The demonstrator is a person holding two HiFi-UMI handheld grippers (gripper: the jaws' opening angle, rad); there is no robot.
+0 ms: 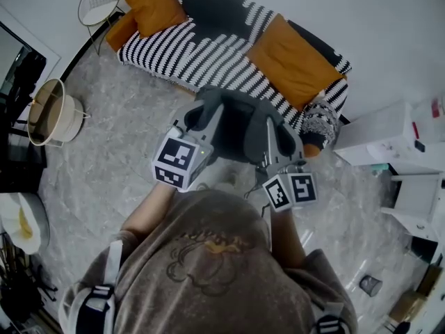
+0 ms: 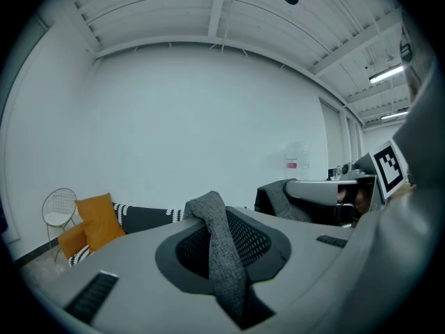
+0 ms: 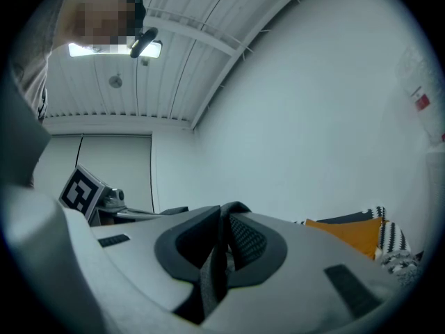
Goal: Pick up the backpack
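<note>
Striped sofa (image 1: 208, 44) at the back, marble floor (image 1: 111, 138) below, and the dark backpack (image 1: 240, 127) hangs in front of the sofa, between the two tools. Left tool (image 2: 224, 245) is clenched on a grey woven strap (image 2: 215, 221); right tool (image 3: 214, 256) grips a darker strap (image 3: 208, 280) edge-on. This looks like the lift itself, grip made. The next move calls for both hands rising evenly so neither strap slips. The bag's bottom is hidden behind the tools and the person's arms, so I can't tell whether it's clear of the floor.
</note>
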